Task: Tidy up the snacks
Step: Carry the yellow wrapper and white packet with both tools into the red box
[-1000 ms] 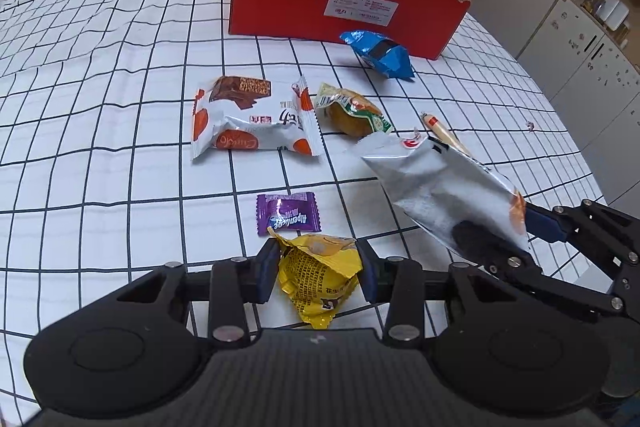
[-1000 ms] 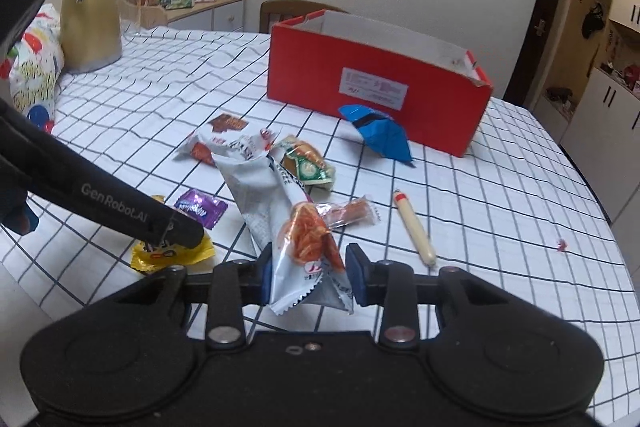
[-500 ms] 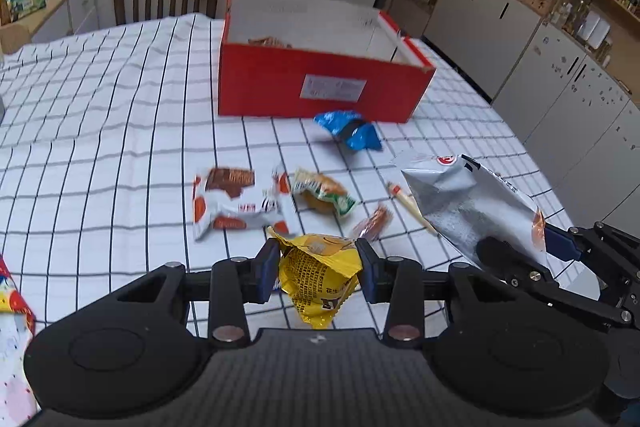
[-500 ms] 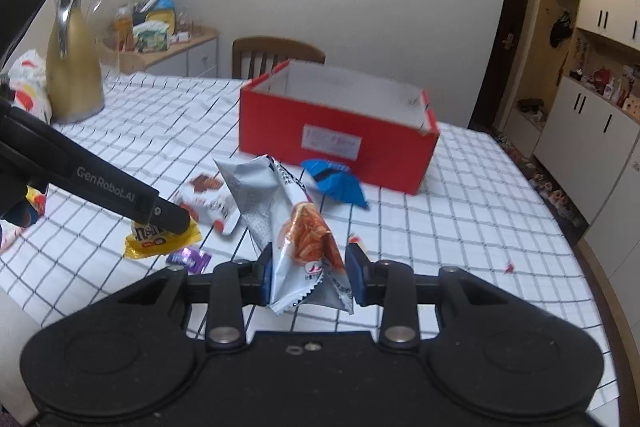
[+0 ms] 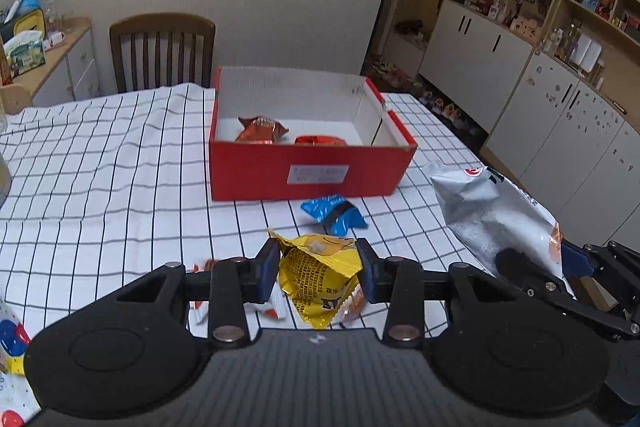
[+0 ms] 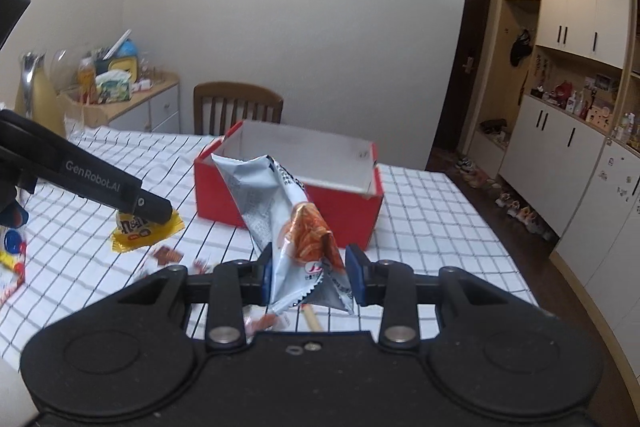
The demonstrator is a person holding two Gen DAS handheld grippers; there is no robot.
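Left gripper (image 5: 318, 269) clamps yellow packet (image 5: 320, 279); right gripper (image 6: 310, 273) clamps silver bag (image 6: 276, 211)

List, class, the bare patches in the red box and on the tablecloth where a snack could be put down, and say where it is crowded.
The red box is bare on its right half, beside two orange packets at its near left. The tablecloth left of the box is open. It is crowded in front: a blue packet and snacks under both tools.
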